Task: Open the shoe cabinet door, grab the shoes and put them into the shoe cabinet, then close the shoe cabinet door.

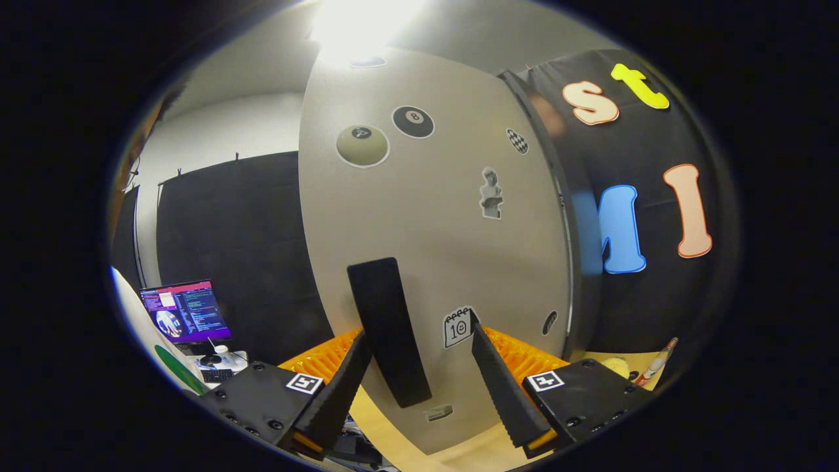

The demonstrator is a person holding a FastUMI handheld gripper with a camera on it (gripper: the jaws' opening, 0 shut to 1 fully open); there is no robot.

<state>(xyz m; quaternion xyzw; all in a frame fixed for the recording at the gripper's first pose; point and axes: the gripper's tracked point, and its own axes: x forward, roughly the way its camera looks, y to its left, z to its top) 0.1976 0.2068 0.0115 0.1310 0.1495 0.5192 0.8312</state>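
The shoe cabinet's grey door [432, 216] stands close in front of me, dotted with stickers. Its long black handle [390, 328] runs upright on the lower part of the door. My gripper [419, 335] is open, with the fingers spread to either side of the handle. The handle lies close to the left finger [341, 387], and the right finger [505, 387] is well clear of it. Along the door's right edge runs a dark upright strip of the cabinet [577, 216]. I cannot tell whether the door is ajar.
A lit laptop [187, 311] sits on a desk to the left with a keyboard [216, 375] and small items. A pale wooden surface [400, 432] lies below the door. A pen [659, 360] and a yellowish object [616, 366] lie to the right.
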